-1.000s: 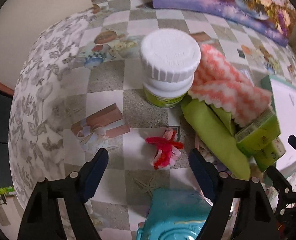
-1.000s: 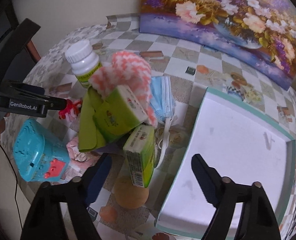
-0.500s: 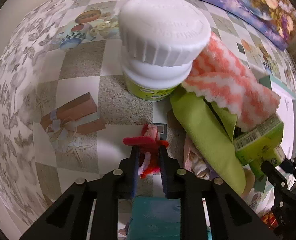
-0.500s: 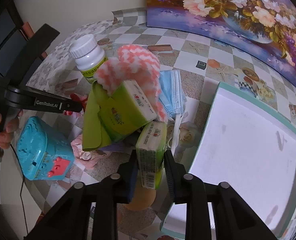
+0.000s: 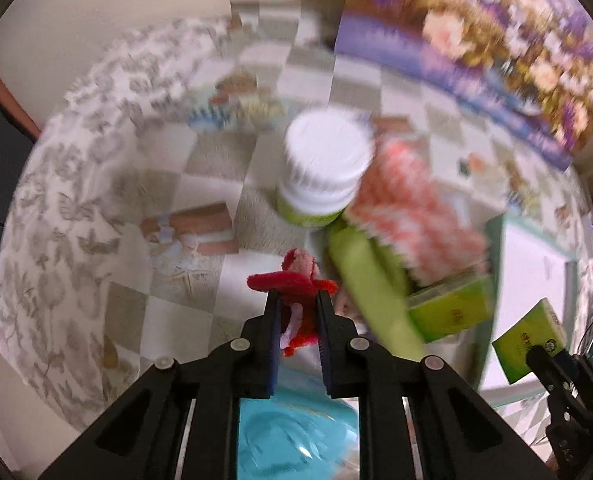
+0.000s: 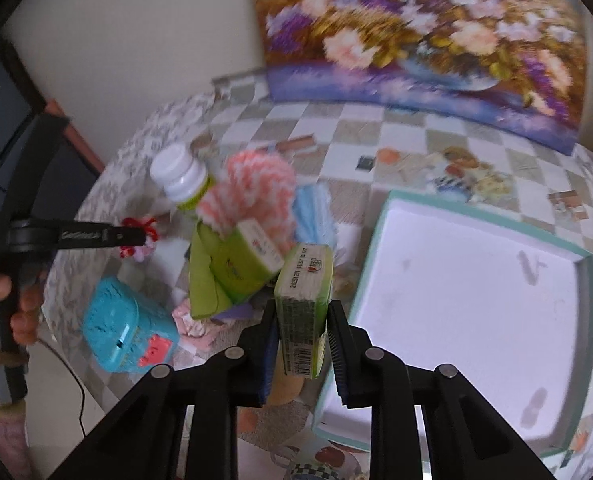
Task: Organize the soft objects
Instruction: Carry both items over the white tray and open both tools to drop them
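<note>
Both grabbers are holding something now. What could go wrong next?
1. The left gripper pinches only part of the floppy red fuzzy toy; it might slip out.
2. The right gripper holds the green tissue pack by its lower end, so it could tilt or drop before reaching the white tray.
3. The pile is crowded: the white bottle beside the striped cloth could get knocked over.

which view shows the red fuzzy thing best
The left wrist view: the red fuzzy thing sits near the centre, clamped in the left gripper, so its red and pink strands show despite blur. In the right wrist view it is small and far off at the left, partly hidden behind that gripper's tip.
</note>
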Motion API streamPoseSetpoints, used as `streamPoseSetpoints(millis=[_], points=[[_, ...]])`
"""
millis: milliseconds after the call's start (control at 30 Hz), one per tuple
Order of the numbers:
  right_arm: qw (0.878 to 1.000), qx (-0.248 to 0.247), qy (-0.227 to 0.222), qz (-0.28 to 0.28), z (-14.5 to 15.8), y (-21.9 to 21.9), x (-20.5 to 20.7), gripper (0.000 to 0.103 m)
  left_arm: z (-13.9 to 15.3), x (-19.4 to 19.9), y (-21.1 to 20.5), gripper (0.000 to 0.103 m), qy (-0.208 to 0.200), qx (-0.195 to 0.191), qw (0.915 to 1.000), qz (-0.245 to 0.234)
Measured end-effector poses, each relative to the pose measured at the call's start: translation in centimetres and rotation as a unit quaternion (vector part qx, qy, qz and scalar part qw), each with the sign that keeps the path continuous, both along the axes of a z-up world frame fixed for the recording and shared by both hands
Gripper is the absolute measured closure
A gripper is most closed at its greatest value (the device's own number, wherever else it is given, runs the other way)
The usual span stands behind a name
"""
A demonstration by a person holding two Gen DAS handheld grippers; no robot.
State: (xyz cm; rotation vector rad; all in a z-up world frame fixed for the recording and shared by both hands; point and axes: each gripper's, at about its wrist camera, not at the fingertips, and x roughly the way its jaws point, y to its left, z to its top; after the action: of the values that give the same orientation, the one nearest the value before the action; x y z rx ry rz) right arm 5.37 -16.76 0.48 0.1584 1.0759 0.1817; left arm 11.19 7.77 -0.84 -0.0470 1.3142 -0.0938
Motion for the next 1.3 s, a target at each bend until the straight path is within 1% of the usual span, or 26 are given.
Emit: streamPoseSetpoints(millis=[33, 133, 233, 300, 333, 467, 533, 667, 800, 867, 933, 967, 1000, 1033, 1067, 1100, 1133, 1167, 1200, 1233, 1267, 1300], points=[[1.0, 0.002, -0.005, -0.008, 0.6, -0.4, 0.0, 0.078, 1.3, -0.3, -0.8, 0.086, -0.014, -0.003, 0.9999, -0.001], [0.999, -0.005, -0.021, -0.038, 2.0, -2.1, -0.3, 0.078, 3.4, -0.2, -3.5, 0.086, -0.043, -0.008, 0.999, -0.007], [0.997, -0.01, -0.034, -0.067, 2.9, -3.9, -0.6, 0.078, 4.8, -0.7, -7.6, 0.086, -0.064, -0.02, 0.9975, -0.023], [0.995, -0.021, -0.04, -0.088, 3.0, -5.3, -1.0, 0.078, 4.7, -1.1, -10.3, 0.086, -0.068, -0.027, 0.9966, -0.038], [0.994, -0.025, -0.041, -0.1, 2.9, -6.3, -1.2, 0.078, 4.3, -1.4, -12.2, 0.086, -0.063, -0.034, 0.9962, -0.05], [0.986, -0.039, -0.036, -0.159, 1.9, -10.8, -2.2, 0.078, 2.4, -2.2, -17.3, 0.086, -0.043, -0.049, 0.9952, -0.074], [0.979, -0.054, -0.029, -0.193, 1.1, -13.3, -2.5, 0.078, 1.5, -2.5, -19.9, 0.086, -0.042, -0.047, 0.9946, -0.082], [0.964, -0.072, 0.004, -0.255, -1.1, -18.0, -3.4, 0.078, -0.6, -2.5, -24.2, 0.086, -0.044, -0.048, 0.993, -0.098], [0.949, -0.065, 0.035, -0.306, -2.9, -21.8, -4.2, 0.078, -2.0, -2.5, -27.1, 0.085, -0.045, -0.044, 0.9917, -0.111], [0.944, -0.061, 0.043, -0.321, -3.3, -22.7, -4.8, 0.077, -2.5, -2.6, -27.8, 0.085, -0.049, -0.054, 0.9909, -0.113], [0.941, -0.065, 0.05, -0.327, -3.4, -23.1, -5.0, 0.076, -3.2, -2.7, -28.3, 0.083, -0.049, -0.05, 0.9902, -0.121], [0.94, -0.066, 0.052, -0.33, -3.4, -23.3, -5.1, 0.074, -3.4, -2.8, -28.4, 0.082, -0.048, -0.045, 0.9902, -0.123], [0.939, -0.065, 0.054, -0.333, -3.4, -23.4, -5.2, 0.073, -3.6, -2.8, -28.3, 0.074, -0.048, -0.038, 0.9906, -0.122], [0.938, -0.063, 0.055, -0.336, -3.3, -23.5, -5.3, 0.068, -3.6, -2.7, -28.1, 0.058, -0.049, -0.036, 0.9909, -0.12], [0.938, -0.062, 0.055, -0.338, -3.2, -23.5, -5.4, 0.059, -3.6, -2.6, -27.8, 0.049, -0.049, -0.035, 0.9915, -0.116], [0.938, -0.061, 0.054, -0.338, -3.1, -23.4, -5.3, 0.054, -3.5, -2.5, -27.5, 0.039, -0.049, -0.036, 0.9923, -0.108], [0.938, -0.062, 0.053, -0.338, -3.1, -23.3, -5.3, 0.047, -3.3, -2.5, -27.2, 0.037, -0.049, -0.037, 0.9928, -0.103], [0.938, -0.063, 0.052, -0.336, -3.0, -23.1, -5.3, 0.046, -3.1, -2.3, -26.7, 0.036, -0.049, -0.041, 0.9933, -0.097], [0.939, -0.065, 0.051, -0.334, -2.8, -22.9, -5.3, 0.045, -2.9, -2.3, -26.4, 0.031, -0.049, -0.042, 0.9937, -0.092], [0.939, -0.065, 0.05, -0.333, -2.8, -22.7, -5.2, 0.043, -2.6, -2.3, -25.8, 0.024, -0.051, -0.045, 0.9941, -0.084], [0.94, -0.06, 0.05, -0.334, -2.7, -22.5, -5.2, 0.038, -2.4, -2.3, -25.5, 0.021, -0.054, -0.047, 0.9943, -0.079], [0.94, -0.061, 0.044, -0.332, -2.6, -22.3, -5.2, 0.036, -2.2, -2.3, -25.1, 0.018, -0.057, -0.046, 0.9946, -0.074]])
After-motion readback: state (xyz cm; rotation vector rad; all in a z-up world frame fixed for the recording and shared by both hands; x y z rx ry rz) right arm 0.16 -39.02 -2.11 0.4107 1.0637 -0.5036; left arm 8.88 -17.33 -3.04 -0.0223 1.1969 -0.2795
